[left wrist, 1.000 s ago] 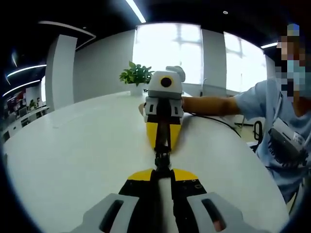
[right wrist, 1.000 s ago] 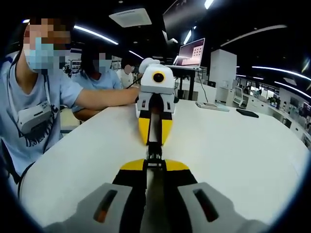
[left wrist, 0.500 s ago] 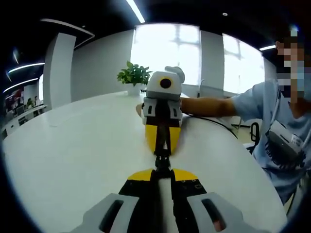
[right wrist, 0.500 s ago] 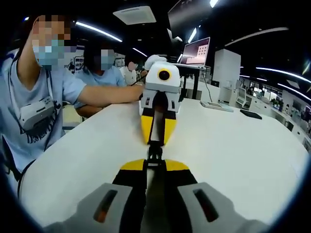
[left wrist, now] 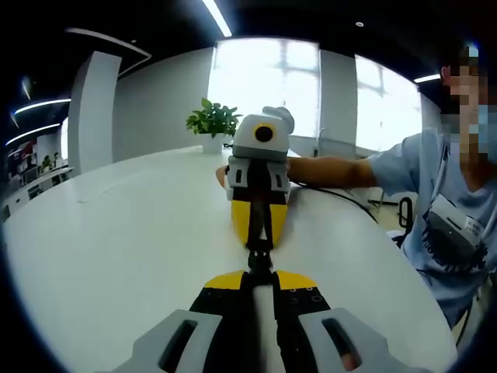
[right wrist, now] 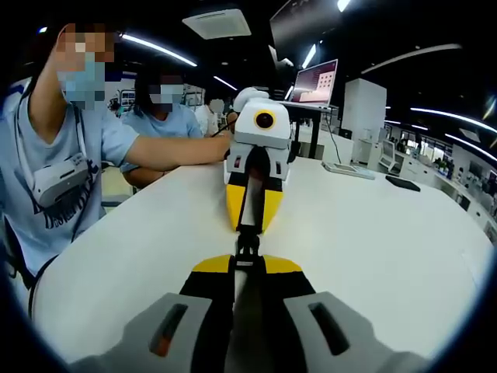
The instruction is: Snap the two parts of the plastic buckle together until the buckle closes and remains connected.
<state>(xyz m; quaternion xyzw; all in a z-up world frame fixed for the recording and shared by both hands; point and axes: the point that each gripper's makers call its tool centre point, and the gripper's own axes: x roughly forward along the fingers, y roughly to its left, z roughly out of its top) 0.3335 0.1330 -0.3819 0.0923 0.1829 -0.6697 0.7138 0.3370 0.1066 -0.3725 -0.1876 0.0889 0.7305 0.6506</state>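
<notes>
The black plastic buckle (left wrist: pixel 260 258) spans the short gap between two yellow-tipped grippers that face each other tip to tip above the white table (left wrist: pixel 116 241). My left gripper (left wrist: pixel 260 277) is shut on its near end, and my right gripper (left wrist: pixel 260 242) comes from the far side, shut on the other end. In the right gripper view the buckle (right wrist: pixel 247 245) runs from my right gripper (right wrist: pixel 247 266) to the left gripper (right wrist: pixel 248 231). The two halves touch in one line; whether they are latched I cannot tell.
A potted plant (left wrist: pixel 211 124) stands at the table's far edge and a dark cable (left wrist: pixel 349 196) trails across it. A person (left wrist: pixel 446 210) sits at the table's side, arm stretched out. A laptop (right wrist: pixel 317 81) and flat dark items (right wrist: pixel 400 183) lie further off.
Both grippers stay shut, tip to tip, on the buckle. Both views have shifted slightly, with the opposite gripper sitting a touch closer.
</notes>
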